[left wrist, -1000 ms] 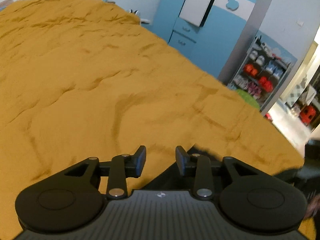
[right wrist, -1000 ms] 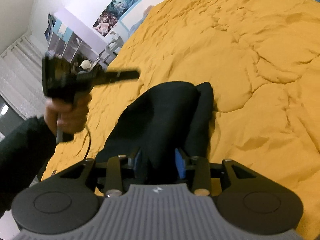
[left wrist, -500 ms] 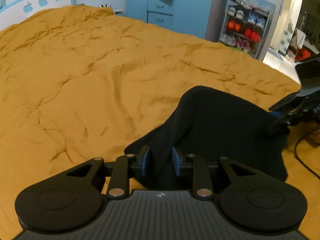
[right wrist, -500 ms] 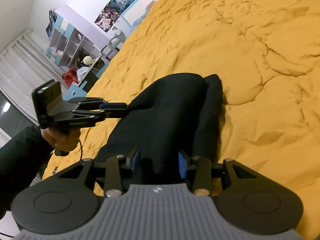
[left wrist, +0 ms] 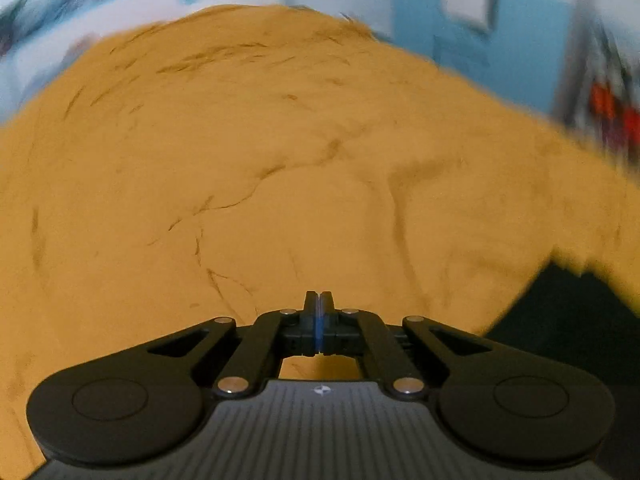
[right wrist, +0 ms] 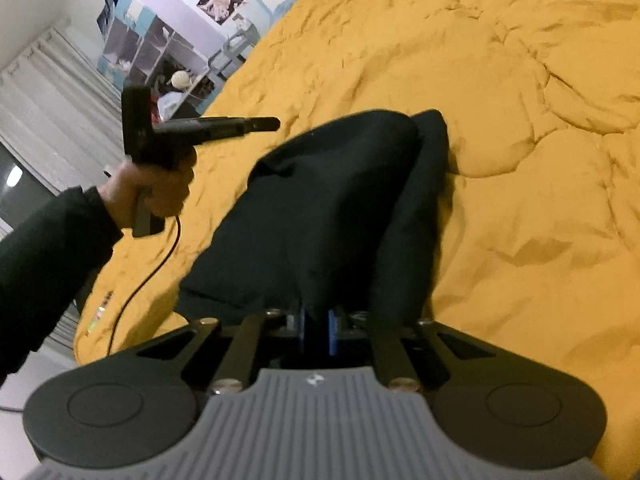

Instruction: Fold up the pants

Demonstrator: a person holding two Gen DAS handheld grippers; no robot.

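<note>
Black pants (right wrist: 332,208) lie bunched on the orange bedspread (right wrist: 520,120), humped up toward me. My right gripper (right wrist: 316,330) is at their near edge, its jaws closing on a fold of the black fabric that fills the gap between the blue pads. In the right wrist view a hand (right wrist: 156,188) holds my left gripper (right wrist: 266,123) in the air, left of the pants and clear of them. In the left wrist view, which is blurred, the left gripper (left wrist: 319,304) is shut with nothing in it above bare bedspread (left wrist: 240,180). The pants (left wrist: 568,312) show only at the lower right.
A black cable (right wrist: 148,276) trails from the left gripper across the bed's near left corner (right wrist: 92,332). Shelves (right wrist: 160,60) and curtains (right wrist: 44,112) stand beyond the bed's left side. Blue cabinets (left wrist: 480,28) rise behind its far end.
My left gripper has come off the pants, shut empty and swung left over the bedspread. The right gripper's jaws have narrowed onto the fabric, which rises more steeply from them.
</note>
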